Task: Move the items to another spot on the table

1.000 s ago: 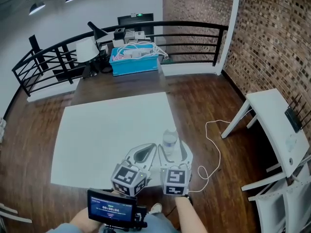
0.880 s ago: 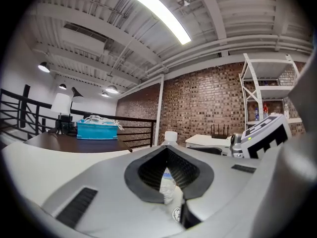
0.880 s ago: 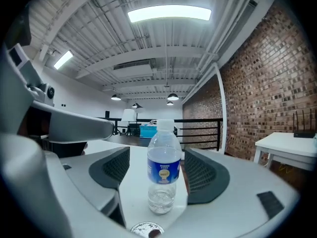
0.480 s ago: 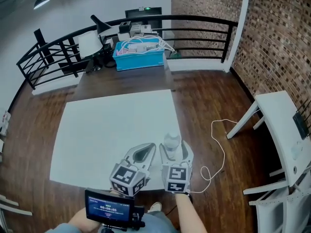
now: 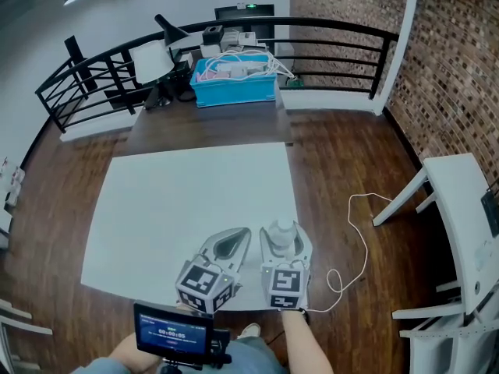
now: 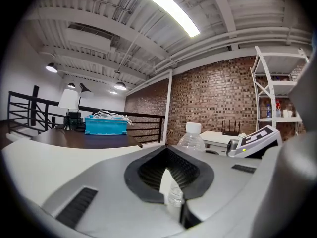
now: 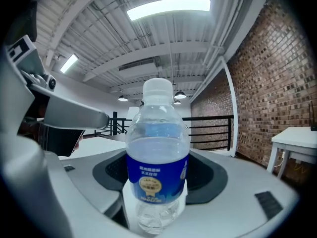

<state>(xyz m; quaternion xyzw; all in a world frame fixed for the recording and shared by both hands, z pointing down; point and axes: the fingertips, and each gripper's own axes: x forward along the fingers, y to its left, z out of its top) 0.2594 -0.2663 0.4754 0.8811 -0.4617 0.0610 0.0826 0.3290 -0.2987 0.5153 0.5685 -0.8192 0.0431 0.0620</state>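
A clear water bottle point(image 5: 282, 237) with a white cap and a blue label stands at the near right edge of the white table point(image 5: 179, 201). My right gripper point(image 5: 282, 232) is around it; its jaws have just been closing, and the pads touch the label on both sides. The right gripper view shows the bottle point(image 7: 157, 148) upright between the jaws of that gripper point(image 7: 158, 182). Just to its left my left gripper point(image 5: 246, 232) hovers low over the table with its tips together and nothing in it. In the left gripper view the tips point(image 6: 166, 150) meet, and the bottle point(image 6: 190, 138) shows beyond them.
A dark table point(image 5: 203, 127) behind the white one carries a blue bin of cables point(image 5: 235, 84) and a lamp point(image 5: 152, 57), with a black railing point(image 5: 86, 84) beyond. A white cable point(image 5: 359, 240) lies on the wooden floor at right, near another white table point(image 5: 468, 201).
The right gripper has moved forward, so the bottle now sits deeper between its jaws, which have drawn in on it. Both grippers have sunk slightly toward the table.
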